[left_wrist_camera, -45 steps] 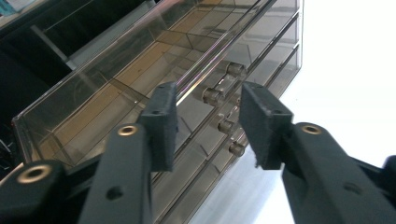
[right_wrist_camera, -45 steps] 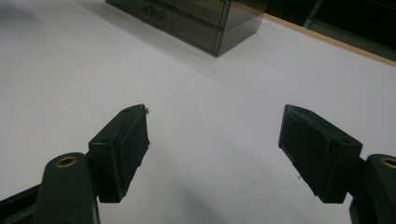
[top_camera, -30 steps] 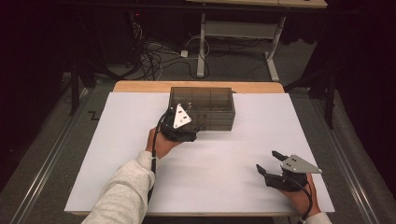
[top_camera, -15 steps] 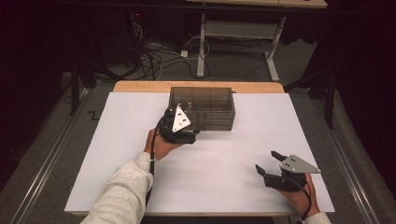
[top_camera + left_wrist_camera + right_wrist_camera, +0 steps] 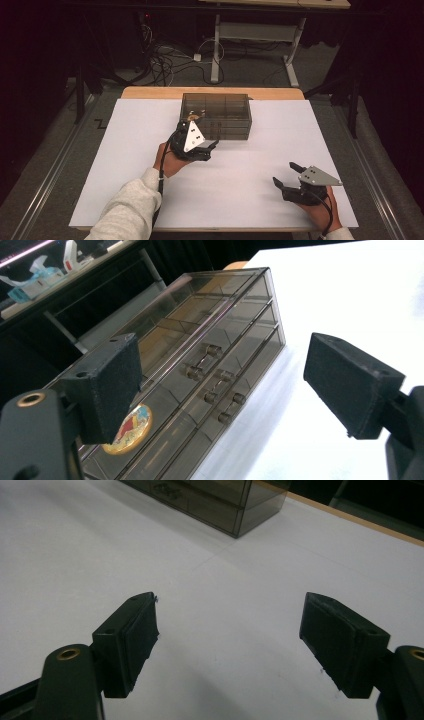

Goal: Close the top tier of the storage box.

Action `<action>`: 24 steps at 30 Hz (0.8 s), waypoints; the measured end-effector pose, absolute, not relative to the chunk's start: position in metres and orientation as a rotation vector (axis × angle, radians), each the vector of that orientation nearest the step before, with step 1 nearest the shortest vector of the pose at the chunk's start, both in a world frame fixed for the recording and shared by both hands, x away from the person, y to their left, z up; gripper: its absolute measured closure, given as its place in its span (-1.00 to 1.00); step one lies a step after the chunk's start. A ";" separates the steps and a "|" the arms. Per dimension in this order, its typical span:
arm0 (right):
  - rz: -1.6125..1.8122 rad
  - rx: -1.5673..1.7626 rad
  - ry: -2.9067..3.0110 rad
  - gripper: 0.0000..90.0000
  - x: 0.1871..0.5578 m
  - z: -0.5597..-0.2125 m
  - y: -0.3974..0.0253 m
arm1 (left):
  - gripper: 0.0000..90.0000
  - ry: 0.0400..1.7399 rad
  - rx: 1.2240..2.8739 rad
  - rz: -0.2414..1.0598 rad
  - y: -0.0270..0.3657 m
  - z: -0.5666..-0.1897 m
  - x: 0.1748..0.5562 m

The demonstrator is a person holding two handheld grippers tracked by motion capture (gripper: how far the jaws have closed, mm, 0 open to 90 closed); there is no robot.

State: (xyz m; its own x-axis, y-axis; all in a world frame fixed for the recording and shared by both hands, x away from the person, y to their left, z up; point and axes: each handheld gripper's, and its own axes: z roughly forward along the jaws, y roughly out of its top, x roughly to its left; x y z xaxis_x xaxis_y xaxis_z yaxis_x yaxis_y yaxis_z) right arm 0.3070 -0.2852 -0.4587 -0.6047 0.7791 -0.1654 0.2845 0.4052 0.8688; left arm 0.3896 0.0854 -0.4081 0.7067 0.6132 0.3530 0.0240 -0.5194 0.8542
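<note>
Clearly, the left tongs (image 5: pixel 204 141) were hovering just in front of the smoky translucent plastic drawer cabinet (image 5: pixel 217 115), which stood at the far middle of the white-covered tabletop (image 5: pixel 125 150). Their jaws were spread wide with nothing between them, and in the left gripper view the small barbell-shaped drawer handles (image 5: pixel 212 382) sat framed in that gap, near but not touched. A round gold-rimmed sticker or disc (image 5: pixel 127 429) showed through the cabinet's wall close to one jaw; I could not tell whether it lay inside a drawer or on the surface.

The right tongs (image 5: pixel 286 175) rested near the tabletop's near right corner, well apart from the cabinet, also opened wide and empty.

My judgement was that the step in hand was reaching for a drawer handle. Several handles sat close together in stacked rows, so a tilted approach could close on the wrong one or catch two at once. The cabinet looked light and nothing held it down, so a pull on a handle might drag the whole box forward instead of sliding the drawer, since the right tongs were too far off to brace it.
</note>
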 end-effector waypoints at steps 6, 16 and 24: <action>1.143 0.900 2.101 -0.48 0.307 -0.459 -0.285 | -0.67 0.470 2.001 0.812 0.088 -0.409 0.384; 1.150 0.888 2.099 -0.49 0.305 -0.458 -0.284 | -0.67 0.461 2.003 0.815 0.093 -0.415 0.375; 1.163 0.870 2.094 -0.49 0.303 -0.456 -0.283 | -0.67 0.471 2.008 0.812 0.098 -0.418 0.371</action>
State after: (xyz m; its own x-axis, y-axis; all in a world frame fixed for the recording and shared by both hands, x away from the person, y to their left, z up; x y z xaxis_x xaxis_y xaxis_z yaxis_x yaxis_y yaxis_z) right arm 0.3032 -0.2829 -0.4561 -0.6157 0.7683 -0.1749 0.2577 0.4061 0.8768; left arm 0.3712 0.0980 -0.4176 0.7127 0.6010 0.3617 0.0162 -0.5296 0.8481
